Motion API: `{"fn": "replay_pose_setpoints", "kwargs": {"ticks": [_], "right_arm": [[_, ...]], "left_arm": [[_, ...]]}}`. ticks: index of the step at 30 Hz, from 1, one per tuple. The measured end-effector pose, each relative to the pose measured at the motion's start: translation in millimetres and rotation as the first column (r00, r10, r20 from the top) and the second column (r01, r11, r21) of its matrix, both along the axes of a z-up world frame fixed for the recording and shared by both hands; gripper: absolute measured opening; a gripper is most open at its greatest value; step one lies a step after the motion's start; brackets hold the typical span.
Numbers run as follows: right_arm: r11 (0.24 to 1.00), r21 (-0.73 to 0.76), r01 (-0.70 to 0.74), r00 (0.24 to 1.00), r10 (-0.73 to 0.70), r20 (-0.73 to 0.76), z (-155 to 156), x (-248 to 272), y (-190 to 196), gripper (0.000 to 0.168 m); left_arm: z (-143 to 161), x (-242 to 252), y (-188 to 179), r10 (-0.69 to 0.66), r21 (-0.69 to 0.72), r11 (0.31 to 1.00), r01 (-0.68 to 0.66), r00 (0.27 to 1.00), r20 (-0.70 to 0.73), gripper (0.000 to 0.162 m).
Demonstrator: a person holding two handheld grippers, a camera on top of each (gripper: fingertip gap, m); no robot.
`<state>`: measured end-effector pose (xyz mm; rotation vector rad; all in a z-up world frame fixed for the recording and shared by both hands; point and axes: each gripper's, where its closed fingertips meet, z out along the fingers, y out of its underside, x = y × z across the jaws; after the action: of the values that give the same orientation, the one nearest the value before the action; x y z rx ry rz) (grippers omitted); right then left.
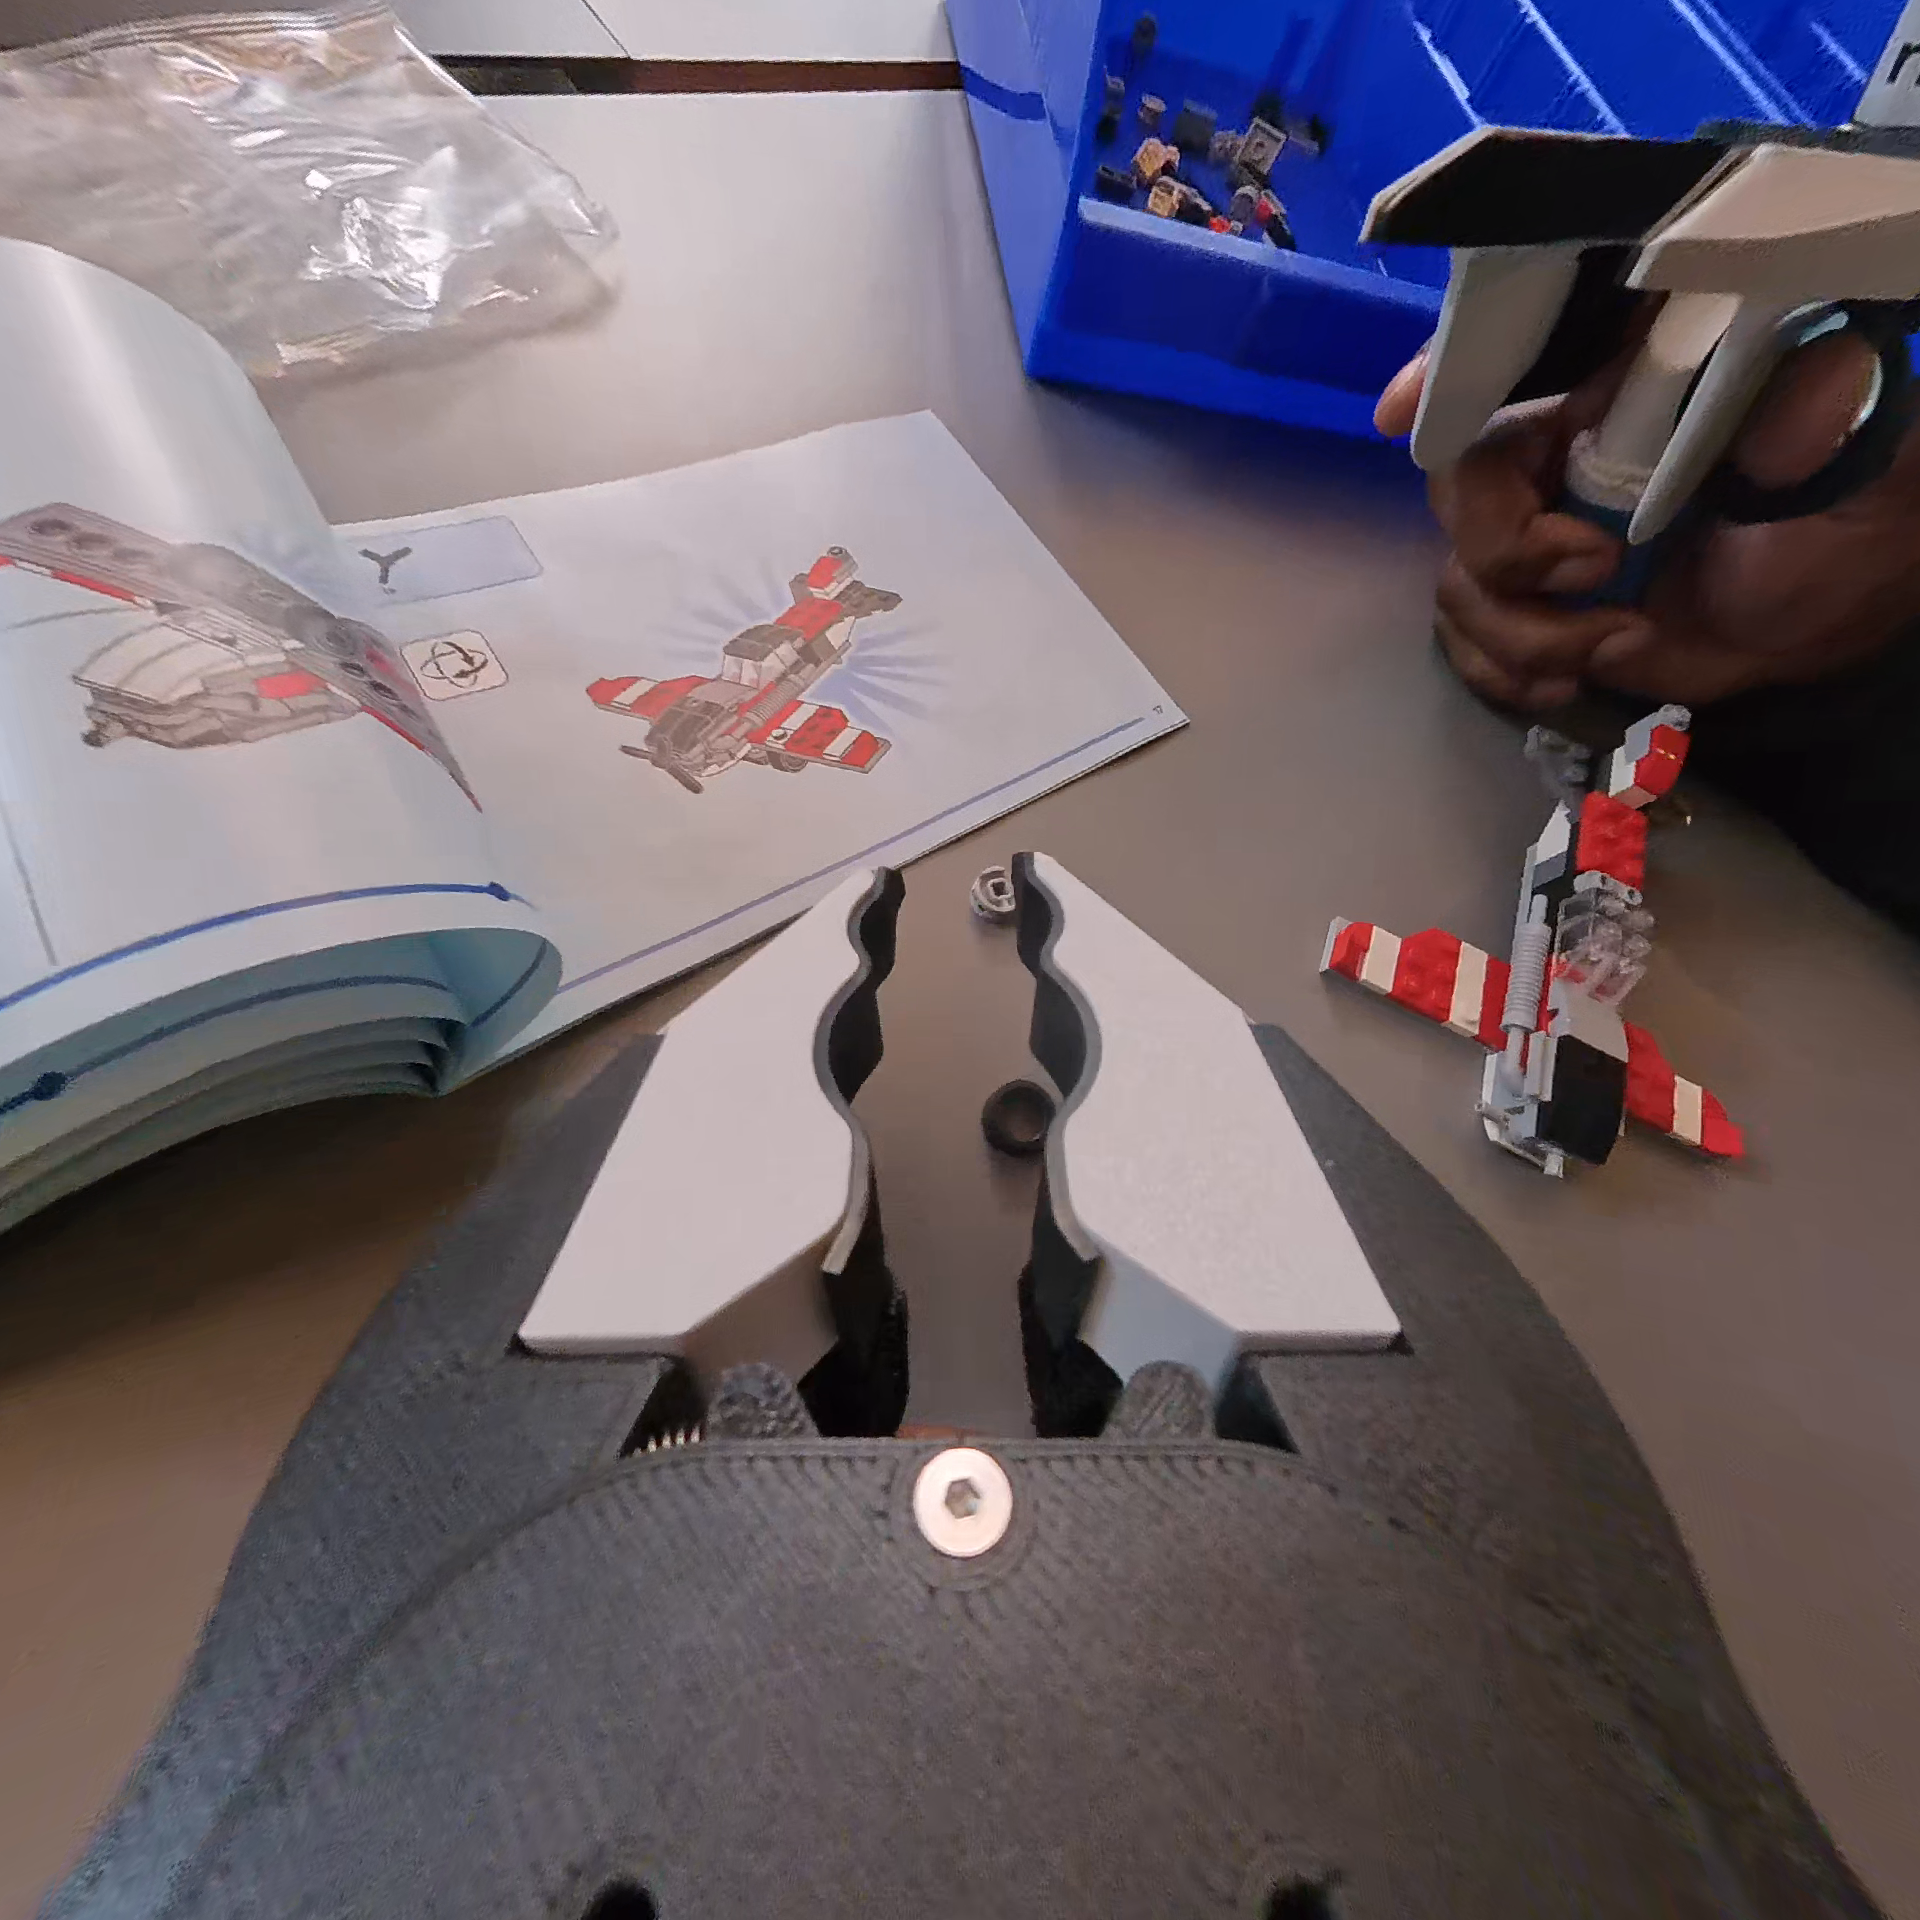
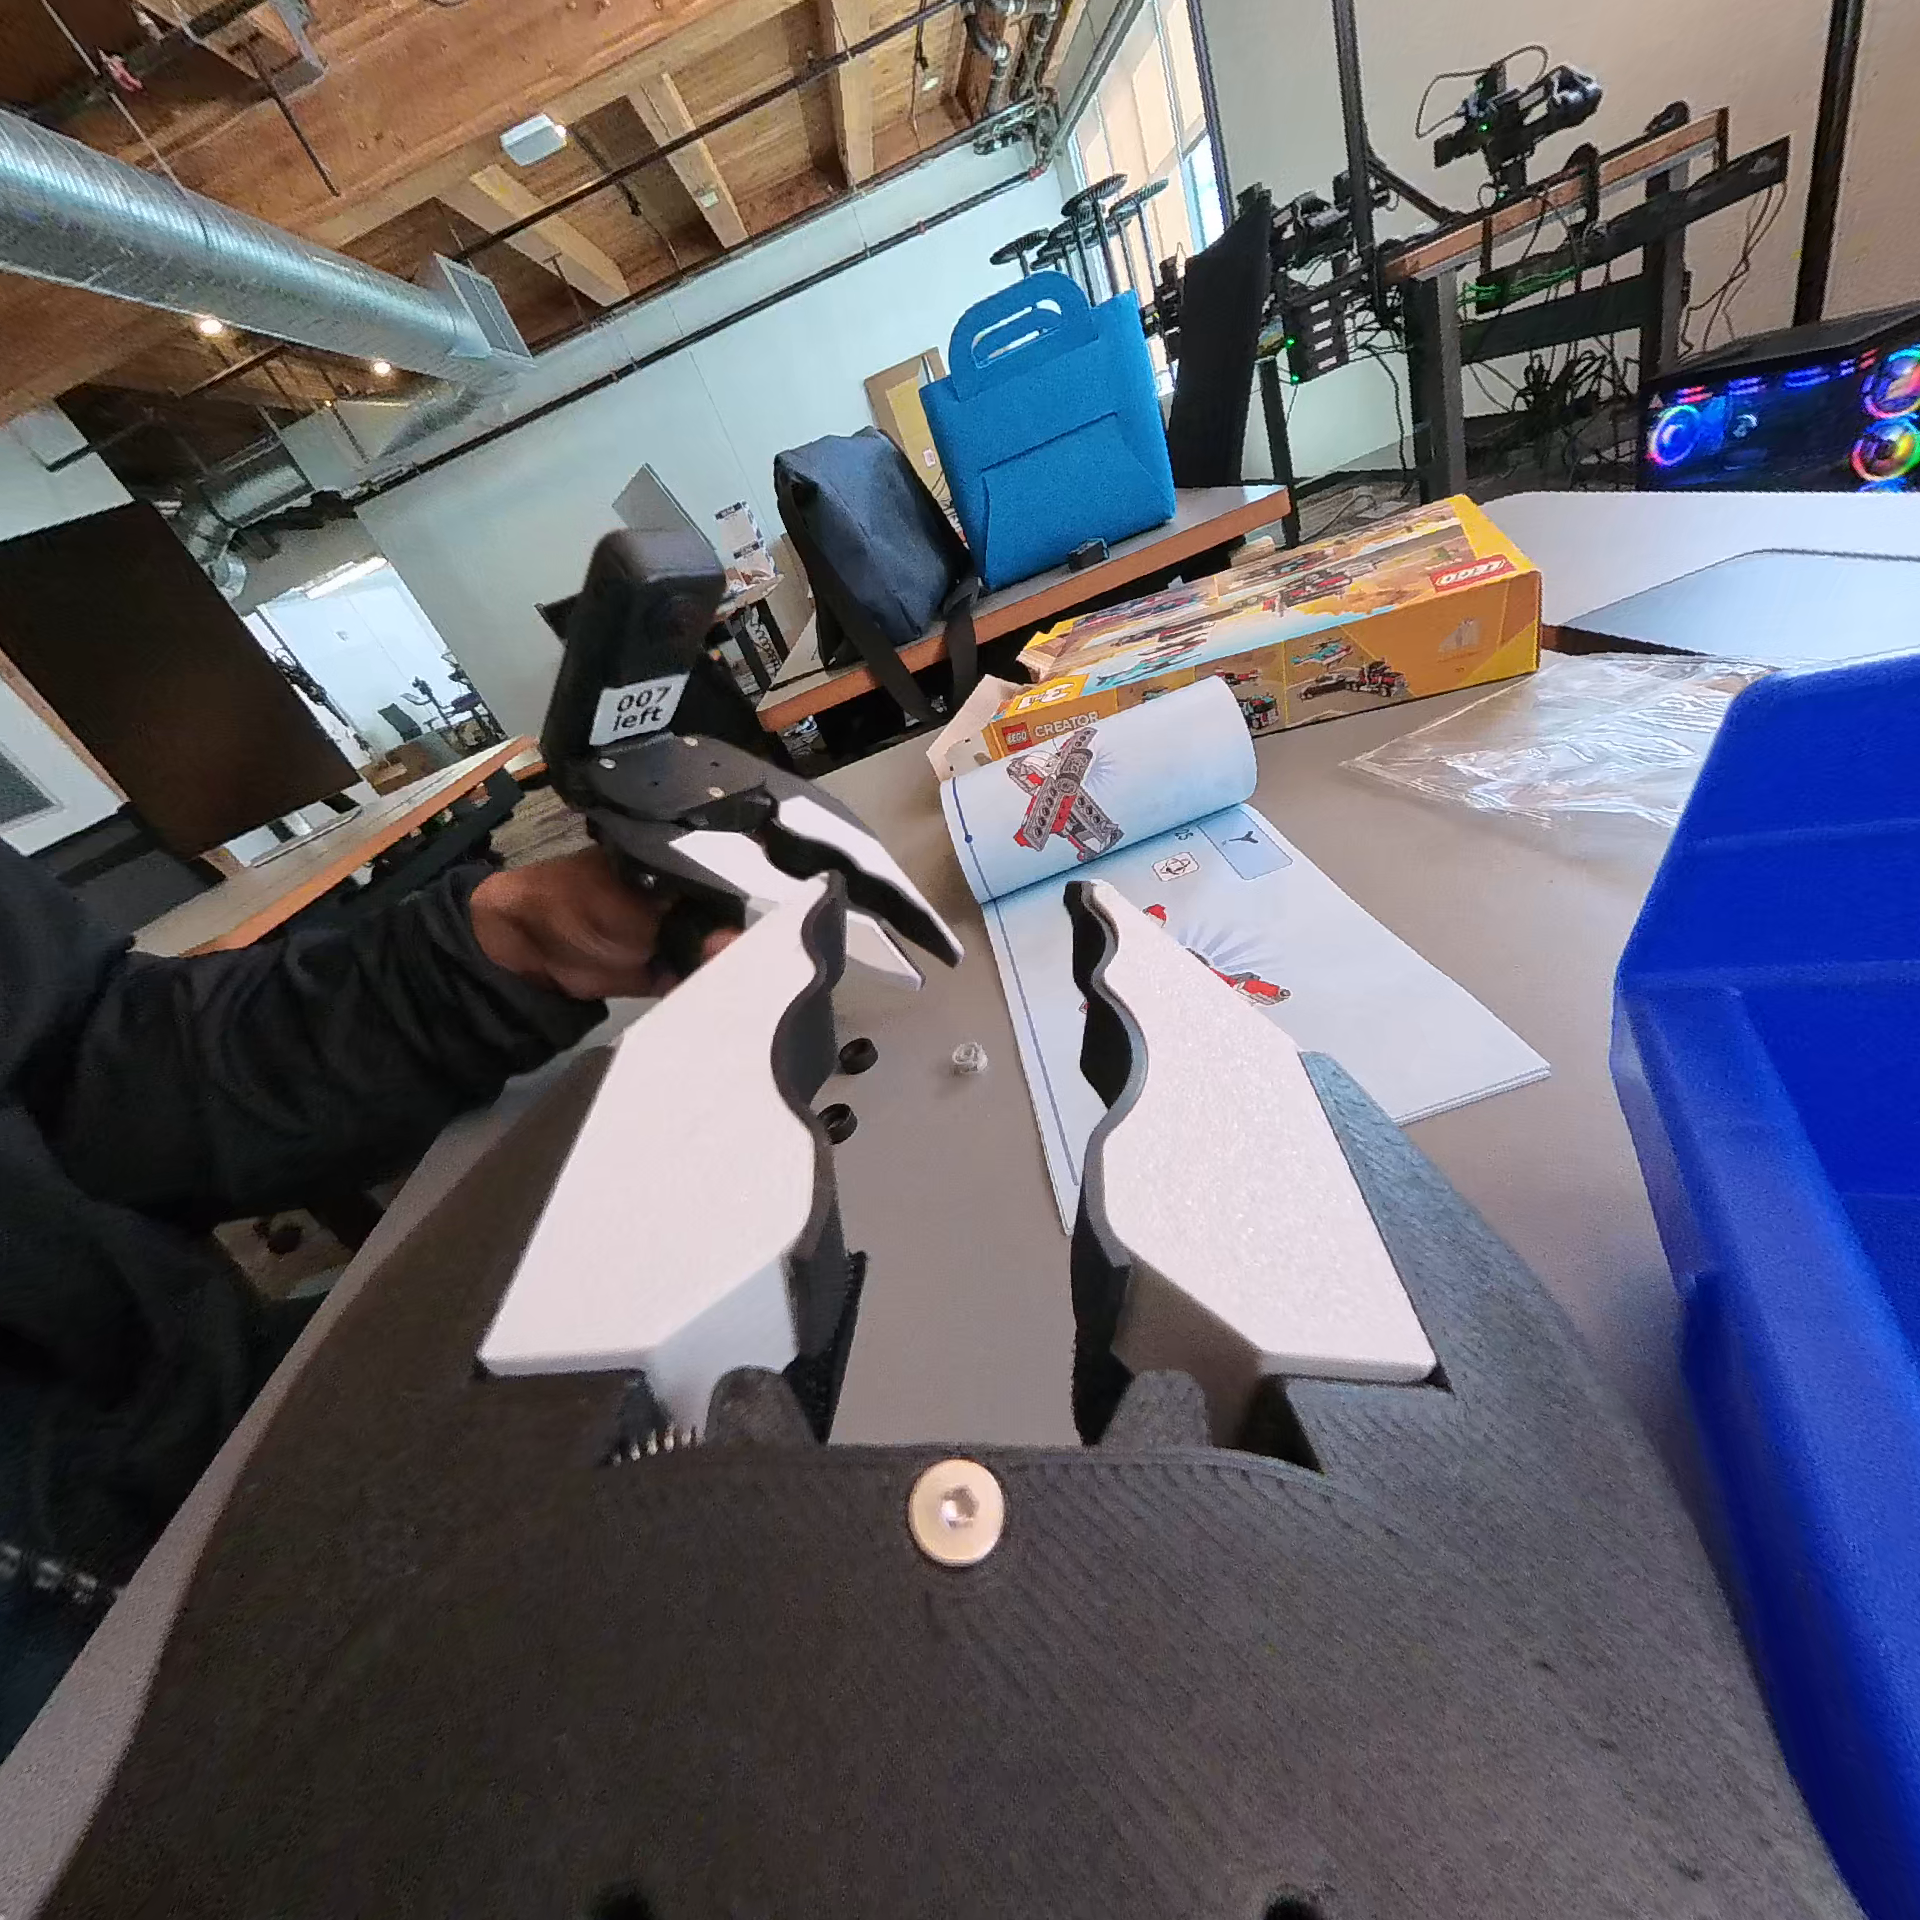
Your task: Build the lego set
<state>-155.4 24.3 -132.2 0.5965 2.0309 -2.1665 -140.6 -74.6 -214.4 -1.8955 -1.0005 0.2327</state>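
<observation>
A partly built red-and-white Lego plane (image 1: pixel 1538 987) lies on the grey table to the right of my left gripper (image 1: pixel 958 883). The left gripper is open and empty, low over the table. A black tyre (image 1: pixel 1018 1117) lies on the table in the gap between its fingers. A small grey round piece (image 1: pixel 992 894) lies by its right fingertip. My right gripper (image 2: pixel 956 894) is open and empty, raised and pointing across the table. In its view two black tyres (image 2: pixel 857 1055) and the grey piece (image 2: pixel 968 1058) lie ahead, below the left gripper (image 2: pixel 930 961).
An open instruction booklet (image 1: pixel 727 675) lies at the left. A blue bin (image 1: pixel 1247 291) with several small pieces stands at the back right, also in the right wrist view (image 2: pixel 1787 1143). A clear plastic bag (image 1: pixel 260 177) and a yellow Lego box (image 2: pixel 1299 634) lie behind. There is about 12 cm between the tips of the two grippers.
</observation>
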Motion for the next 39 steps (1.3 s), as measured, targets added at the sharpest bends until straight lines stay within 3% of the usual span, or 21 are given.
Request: {"fn": "replay_pose_setpoints", "kwargs": {"ticks": [18,31,33,35,39], "right_arm": [[1.0,0.016,-0.014,0.999,0.013,0.044,-3.9,-3.4,-2.9,0.044],[1.0,0.002,-0.023,0.999,0.023,0.043,-2.1,-2.5,-2.0,0.044],[0.999,-0.002,-0.033,0.999,0.033,0.041,-1.4,-1.0,-2.0,0.044],[0.998,-0.009,-0.062,0.997,0.062,0.037,-0.4,3.3,-2.9,0.044],[0.99,-0.005,-0.14,0.99,0.14,0.034,-0.7,15.6,-8.5,0.044]], "left_arm": [[0.0,-5.9,-6.0,0.063,0.091,0.994,-0.067,0.997,0.047,0.023],[-2.1,-9.0,-6.1,0.078,0.033,0.996,-0.079,0.997,0.028,0.023],[15.0,-18.1,2.4,0.063,0.019,0.998,-0.063,0.998,-0.024,0.023],[51.7,-35.1,25.6,-0.006,-0.002,1.0,0.005,0.994,-0.107,0.023],[117.9,-79.0,106.2,-0.227,-0.122,0.971,0.206,0.955,-0.191,0.024]]}}
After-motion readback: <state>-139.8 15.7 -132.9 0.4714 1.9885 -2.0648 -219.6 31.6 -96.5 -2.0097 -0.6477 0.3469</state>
